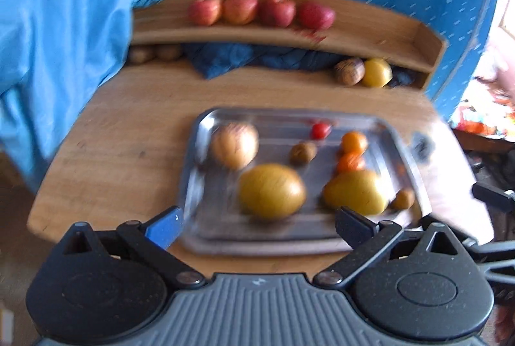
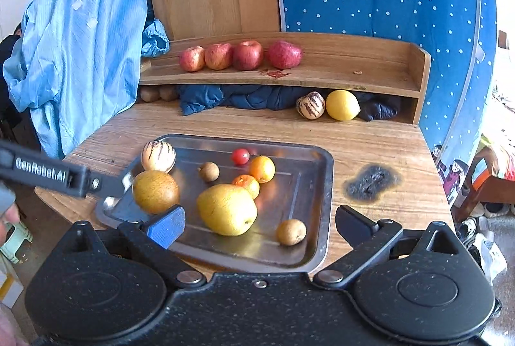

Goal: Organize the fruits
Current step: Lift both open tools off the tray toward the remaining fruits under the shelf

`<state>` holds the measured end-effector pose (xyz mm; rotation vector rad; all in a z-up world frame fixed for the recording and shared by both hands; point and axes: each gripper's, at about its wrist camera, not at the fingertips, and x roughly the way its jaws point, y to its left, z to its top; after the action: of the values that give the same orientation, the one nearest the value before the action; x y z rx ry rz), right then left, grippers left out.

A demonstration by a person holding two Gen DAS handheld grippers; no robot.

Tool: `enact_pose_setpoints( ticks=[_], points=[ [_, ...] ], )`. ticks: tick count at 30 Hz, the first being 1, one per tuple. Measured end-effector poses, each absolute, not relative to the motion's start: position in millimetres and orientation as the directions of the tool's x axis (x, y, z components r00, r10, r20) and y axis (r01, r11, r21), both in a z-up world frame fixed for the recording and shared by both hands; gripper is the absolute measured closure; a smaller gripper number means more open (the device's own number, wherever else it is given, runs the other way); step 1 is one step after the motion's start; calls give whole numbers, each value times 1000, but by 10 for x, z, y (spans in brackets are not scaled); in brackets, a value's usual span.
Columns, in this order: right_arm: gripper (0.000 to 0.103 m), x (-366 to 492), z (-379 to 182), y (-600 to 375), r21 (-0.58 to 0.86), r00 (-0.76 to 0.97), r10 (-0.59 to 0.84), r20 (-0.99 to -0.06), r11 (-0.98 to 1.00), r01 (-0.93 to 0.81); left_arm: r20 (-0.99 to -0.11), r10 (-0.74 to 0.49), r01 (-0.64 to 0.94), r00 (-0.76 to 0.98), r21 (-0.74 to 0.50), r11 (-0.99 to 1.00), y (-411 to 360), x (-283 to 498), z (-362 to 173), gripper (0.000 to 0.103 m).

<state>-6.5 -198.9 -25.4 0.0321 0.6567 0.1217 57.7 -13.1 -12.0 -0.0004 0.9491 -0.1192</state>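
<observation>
Where tray (image 2: 323, 185) rim ends, bare desk (image 2: 370, 139) rt, both tongs wide.

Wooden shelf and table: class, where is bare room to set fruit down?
Free: the wooden shelf right of the four red apples, and the wooden table between the steel tray and the yellow round fruit. The tray's left half is crowded.

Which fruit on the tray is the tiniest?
The little red tomato at the back of the metal tray. It is the only red one there, and smaller than the brown kiwis and oranges.
</observation>
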Motion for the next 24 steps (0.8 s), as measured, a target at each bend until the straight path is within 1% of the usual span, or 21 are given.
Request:
enact_pose_setpoints(
  ticks=[3, 8, 10, 14, 18, 24],
  points=[
    [3, -95, -256, -1969, 83, 775, 126, -619, 992, -95, -839, -26, 60, 543, 8, 998, -82, 533, -124, 1],
    [1, -90, -302, -1934, 98, 740, 128, -660, 992, -84, -863, 26, 39, 505, 53, 998, -8, 476, -119, 1],
    [1, -95, -326, -1928, 105, 728, 129, -673, 991, -79, -873, 29, 43, 487, 57, 997, 9, 467, -142, 1],
    [1, -144, -330, -1938, 103, 730, 123, -672, 992, -72, -888, 22, 47, 460, 49, 998, 10, 456, -207, 1],
    [1, -165, -286, -1990, 95, 743, 103, -661, 994, -53, -878, 0, 63, 478, 35, 997, -44, 484, -167, 1],
    [1, -124, -257, -2114, 99, 759, 78, -646, 995, -19, -864, -14, 119, 502, 54, 991, -225, 610, -109, 1]
  ],
)
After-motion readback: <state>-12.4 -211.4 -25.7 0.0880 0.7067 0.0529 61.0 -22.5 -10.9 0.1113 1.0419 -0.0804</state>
